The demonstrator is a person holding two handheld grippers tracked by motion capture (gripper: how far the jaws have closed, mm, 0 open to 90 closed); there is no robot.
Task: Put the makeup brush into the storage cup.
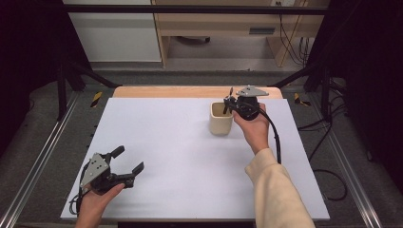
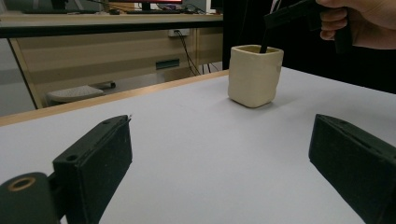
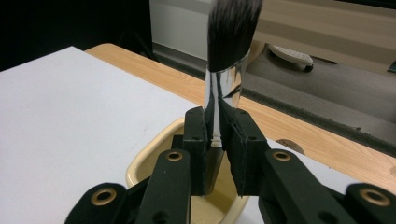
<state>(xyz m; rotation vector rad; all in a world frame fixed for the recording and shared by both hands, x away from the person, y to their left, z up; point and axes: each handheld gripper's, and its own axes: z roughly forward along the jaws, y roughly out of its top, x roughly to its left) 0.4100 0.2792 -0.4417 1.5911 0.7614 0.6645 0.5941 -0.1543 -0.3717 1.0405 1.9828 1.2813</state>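
My right tongs [image 3: 217, 154] clamp the brush [image 3: 229, 51] (bristles up); I lower it straight into the cup [image 1: 221, 121]. Left tongs [image 1: 128, 160] sit apart.

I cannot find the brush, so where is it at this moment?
The brush is clamped upright in the right gripper, bristles up, directly above the cream cup at the table's far right in the high view.

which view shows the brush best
The right gripper view: the brush stands upright between the right gripper's shut jaws, dark bristles and shiny ferrule close up, above the cream cup. The left gripper view shows just a dark handle entering the cup. In the high view it is a small dark shape.
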